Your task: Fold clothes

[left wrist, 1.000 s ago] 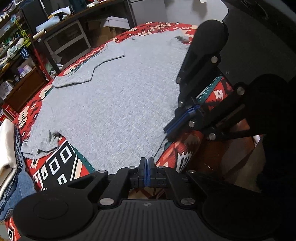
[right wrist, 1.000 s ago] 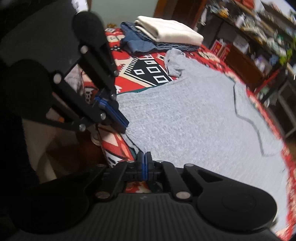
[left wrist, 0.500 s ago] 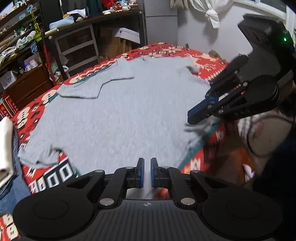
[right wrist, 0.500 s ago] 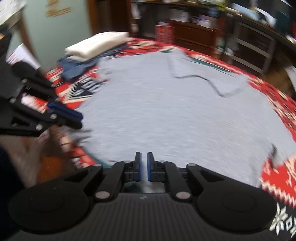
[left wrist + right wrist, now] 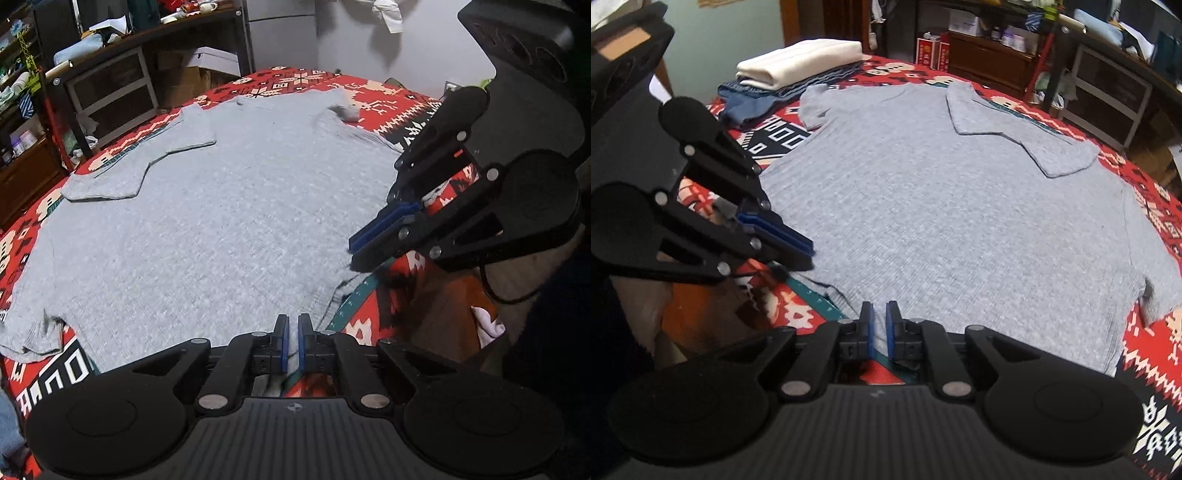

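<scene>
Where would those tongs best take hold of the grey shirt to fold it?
Probably at the near hem of the grey shirt, coming in low from the table's near edge. The shirt lies flat, so only its edges offer cloth to pinch, and both the left tongs and right tongs sit there, slightly open.

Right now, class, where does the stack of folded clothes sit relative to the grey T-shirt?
In the right wrist view, the stack of folded clothes sits at the far left on the patterned blanket, just beyond the grey T-shirt sleeve.
</scene>
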`<state>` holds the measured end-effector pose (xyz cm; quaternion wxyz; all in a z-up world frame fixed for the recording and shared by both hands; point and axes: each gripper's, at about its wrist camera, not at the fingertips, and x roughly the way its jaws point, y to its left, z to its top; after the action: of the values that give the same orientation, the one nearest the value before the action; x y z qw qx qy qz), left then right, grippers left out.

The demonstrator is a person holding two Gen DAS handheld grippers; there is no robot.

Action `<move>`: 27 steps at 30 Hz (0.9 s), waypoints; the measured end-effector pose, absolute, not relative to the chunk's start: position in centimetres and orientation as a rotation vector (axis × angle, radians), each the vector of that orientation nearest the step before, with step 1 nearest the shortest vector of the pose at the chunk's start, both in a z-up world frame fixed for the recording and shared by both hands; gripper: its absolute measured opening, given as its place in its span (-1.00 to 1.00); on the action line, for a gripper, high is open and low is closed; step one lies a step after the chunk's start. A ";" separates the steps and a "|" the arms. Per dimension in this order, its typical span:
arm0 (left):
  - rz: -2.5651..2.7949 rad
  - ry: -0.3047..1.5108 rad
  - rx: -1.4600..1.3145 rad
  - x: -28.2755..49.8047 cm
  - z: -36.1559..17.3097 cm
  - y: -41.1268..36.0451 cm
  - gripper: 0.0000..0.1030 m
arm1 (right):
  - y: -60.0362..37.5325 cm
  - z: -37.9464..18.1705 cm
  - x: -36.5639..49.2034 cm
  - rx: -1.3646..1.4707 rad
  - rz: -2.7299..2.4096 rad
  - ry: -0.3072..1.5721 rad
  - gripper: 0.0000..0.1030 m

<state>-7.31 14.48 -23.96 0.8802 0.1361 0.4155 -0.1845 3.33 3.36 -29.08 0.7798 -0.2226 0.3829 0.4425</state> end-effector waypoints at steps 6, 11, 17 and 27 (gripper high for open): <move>-0.366 0.812 0.237 -6.3 -23.5 14.1 -0.90 | 5.6 -28.7 3.5 -0.511 0.979 0.769 -0.85; -0.408 0.848 0.287 -6.0 -24.4 12.8 -0.94 | 6.2 -29.6 2.7 -0.559 1.001 0.793 -0.88; -0.434 0.873 0.308 -6.7 -24.0 12.5 -0.89 | 4.8 -29.0 2.3 -0.523 1.008 0.810 -0.87; -0.381 0.830 0.215 -5.2 -23.2 12.6 -0.89 | -1.4 -27.5 6.4 -0.344 0.794 0.849 -0.86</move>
<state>-5.16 12.65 -23.17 0.8919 0.1038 0.4000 -0.1838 6.35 -1.40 -27.52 0.8218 -0.1618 0.3991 0.3732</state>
